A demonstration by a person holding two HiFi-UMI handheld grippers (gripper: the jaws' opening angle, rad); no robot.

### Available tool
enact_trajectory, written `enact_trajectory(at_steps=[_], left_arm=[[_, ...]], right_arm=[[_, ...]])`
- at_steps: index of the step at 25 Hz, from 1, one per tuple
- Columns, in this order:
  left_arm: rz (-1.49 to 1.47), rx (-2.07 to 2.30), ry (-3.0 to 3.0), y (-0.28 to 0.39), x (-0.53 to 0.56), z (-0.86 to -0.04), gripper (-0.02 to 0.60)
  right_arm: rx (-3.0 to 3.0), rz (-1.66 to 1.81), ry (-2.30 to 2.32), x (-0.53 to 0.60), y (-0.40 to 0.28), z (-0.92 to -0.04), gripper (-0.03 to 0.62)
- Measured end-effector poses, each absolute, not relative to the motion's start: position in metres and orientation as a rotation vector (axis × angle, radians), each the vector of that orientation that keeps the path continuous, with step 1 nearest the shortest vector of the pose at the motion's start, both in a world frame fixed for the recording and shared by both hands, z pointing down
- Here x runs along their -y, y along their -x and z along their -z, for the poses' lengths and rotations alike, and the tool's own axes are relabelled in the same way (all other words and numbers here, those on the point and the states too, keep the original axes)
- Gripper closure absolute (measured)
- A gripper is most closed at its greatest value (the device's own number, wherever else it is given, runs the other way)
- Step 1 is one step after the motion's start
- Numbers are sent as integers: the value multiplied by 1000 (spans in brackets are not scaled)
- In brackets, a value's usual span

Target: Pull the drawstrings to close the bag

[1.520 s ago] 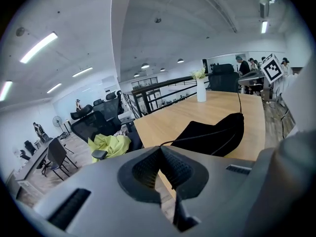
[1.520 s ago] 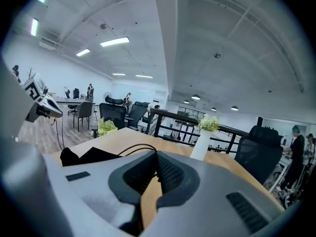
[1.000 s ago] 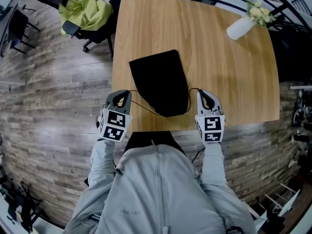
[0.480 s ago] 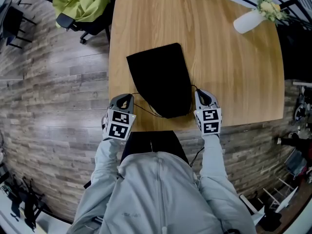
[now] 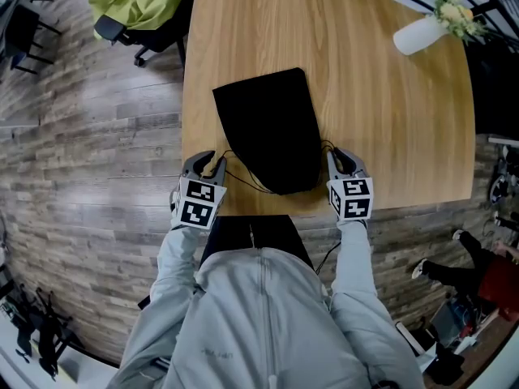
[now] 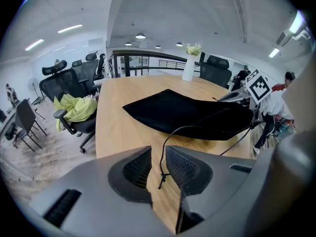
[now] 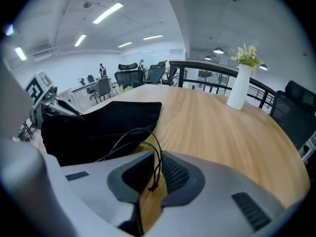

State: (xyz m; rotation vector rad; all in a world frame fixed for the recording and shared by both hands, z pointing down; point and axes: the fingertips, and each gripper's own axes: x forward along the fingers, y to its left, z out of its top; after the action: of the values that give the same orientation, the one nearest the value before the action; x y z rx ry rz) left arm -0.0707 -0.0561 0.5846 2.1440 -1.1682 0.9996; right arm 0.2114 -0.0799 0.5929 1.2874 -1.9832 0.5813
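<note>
A black drawstring bag [image 5: 268, 132] lies flat on the wooden table [image 5: 381, 120], its gathered mouth at the near edge. My left gripper [image 5: 207, 162] sits at the bag's left. Its jaws have just been opening, and the left drawstring's knotted end [image 6: 161, 176] hangs loose in the gap between the pads. At the bag's right, my right gripper [image 5: 339, 159] is shut on the right drawstring [image 7: 148, 142], which loops slack back to the bag [image 7: 98, 125]. The bag [image 6: 192, 115] also lies ahead of my left gripper [image 6: 158, 164].
A white vase [image 5: 422, 32] with flowers stands at the table's far right corner. An office chair with a yellow-green cloth [image 5: 134, 2] is beyond the far left corner. A person [image 5: 478, 266] is on the floor at the lower right.
Both grippers came down to the table's near edge beside the bag's mouth. The left jaws parted and let go of the left drawstring. Both strings now lie slack.
</note>
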Motion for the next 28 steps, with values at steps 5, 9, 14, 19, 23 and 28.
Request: enact_trajectory(at_steps=[5,9,14,19,23,28], left_arm=[[-967,1179,-2136,72,56,-577,474],[-953,1202,-2149,73,60,-571,474],[-928,1229,-2172,74,68,-560,474],[-900,1272,-2219,72,81,-541,474],[-870,1317,-2255,73,88,-521,474],[-835,1374,-2297,76,98,-494,474]], right_arm=[[1975,-636,-1297,78,-218,-591,502],[1976,-650,-1307,77,-223,-588,490],[1985,-619,-1323,79,-223,-578,488],[2021,-570,-1354,89,-220,-557,488],[2063,-509,-1366,96,-213,-533,488],[2145,-418,-1386,110,-201,-495,490]])
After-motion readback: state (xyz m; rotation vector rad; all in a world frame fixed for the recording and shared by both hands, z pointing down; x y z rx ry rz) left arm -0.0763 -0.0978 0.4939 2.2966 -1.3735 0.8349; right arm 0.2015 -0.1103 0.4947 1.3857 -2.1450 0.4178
